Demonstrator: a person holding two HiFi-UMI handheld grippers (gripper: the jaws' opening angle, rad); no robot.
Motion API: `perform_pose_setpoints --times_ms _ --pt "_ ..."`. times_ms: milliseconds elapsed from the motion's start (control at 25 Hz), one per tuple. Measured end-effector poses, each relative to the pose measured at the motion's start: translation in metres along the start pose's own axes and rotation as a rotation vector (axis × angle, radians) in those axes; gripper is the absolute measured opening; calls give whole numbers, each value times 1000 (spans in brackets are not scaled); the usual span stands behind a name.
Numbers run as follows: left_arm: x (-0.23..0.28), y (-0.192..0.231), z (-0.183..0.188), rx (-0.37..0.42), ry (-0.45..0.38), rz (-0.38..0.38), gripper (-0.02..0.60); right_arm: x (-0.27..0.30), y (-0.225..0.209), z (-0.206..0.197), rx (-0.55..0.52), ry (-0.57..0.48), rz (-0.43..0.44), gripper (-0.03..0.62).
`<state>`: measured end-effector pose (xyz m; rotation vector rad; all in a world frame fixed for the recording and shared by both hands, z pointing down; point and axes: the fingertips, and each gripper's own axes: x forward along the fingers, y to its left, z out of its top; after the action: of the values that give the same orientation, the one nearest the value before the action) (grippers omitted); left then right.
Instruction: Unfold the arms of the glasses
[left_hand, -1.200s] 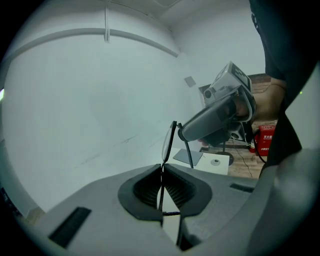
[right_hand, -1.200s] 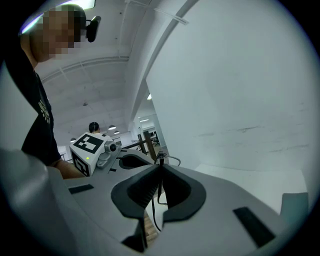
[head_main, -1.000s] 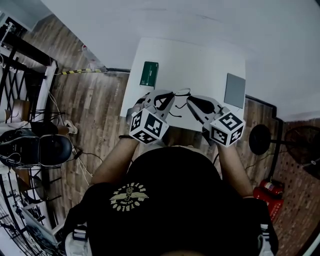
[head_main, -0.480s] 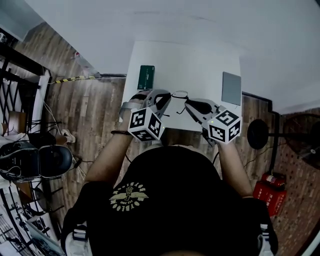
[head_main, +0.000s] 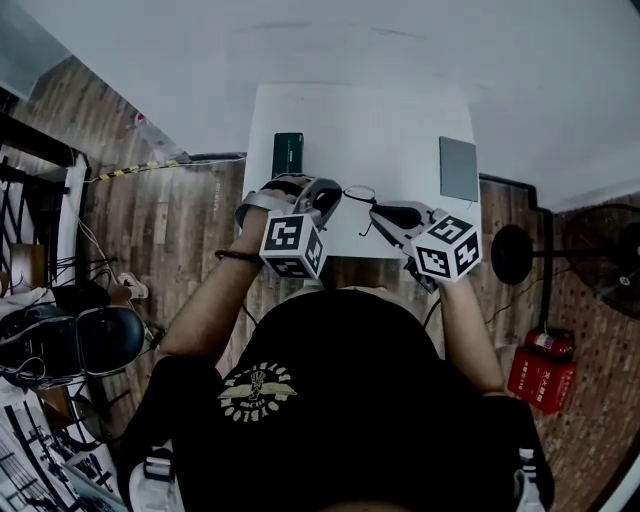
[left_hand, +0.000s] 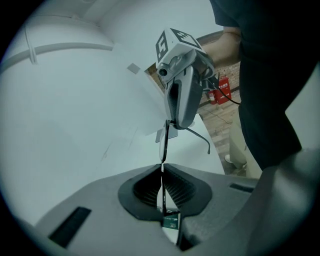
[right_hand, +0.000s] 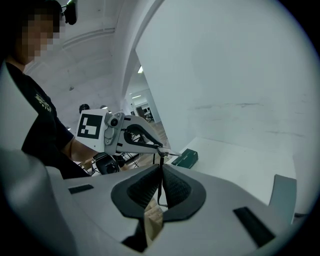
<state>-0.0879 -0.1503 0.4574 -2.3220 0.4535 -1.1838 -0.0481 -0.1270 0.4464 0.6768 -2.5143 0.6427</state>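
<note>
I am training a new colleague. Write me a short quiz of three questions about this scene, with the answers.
1. True or false: the right gripper has its jaws wide open and empty.
2. Which thing lies on the white table? A. a green box; B. a red mug; C. scissors.
3. Fill the gap: the left gripper has its jaws shut on the ___.
Key: 1 false; 2 A; 3 glasses.

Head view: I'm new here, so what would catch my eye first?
A pair of thin glasses is pinched between the left hand-held gripper and the right hand-held gripper, over the near edge of the white table. Farther back lie a green box at left and a grey pad at right.
</note>
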Motion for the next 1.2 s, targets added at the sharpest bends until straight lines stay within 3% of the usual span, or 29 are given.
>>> perform_pose_setpoints --times_ms 320,520,600,720,880,1200 --pt "13 -7 -5 18 8 -48 20 8 -7 -17 -9 109 -23 20" --pt "21 -4 -4 -73 -3 5 20 0 -16 -11 -20 38 -73 31" --pt "22 -2 -4 -119 -5 42 20 -6 -21 -6 -29 -12 -101 84" --pt "22 2 -2 -227 -27 101 20 -21 -26 6 -35 -111 -133 126" --pt "22 7 3 -401 -64 180 20 -44 -32 18 -29 -240 -136 127" --pt "7 16 22 -748 -206 334 20 -93 -36 41 -121 -428 -135 66"
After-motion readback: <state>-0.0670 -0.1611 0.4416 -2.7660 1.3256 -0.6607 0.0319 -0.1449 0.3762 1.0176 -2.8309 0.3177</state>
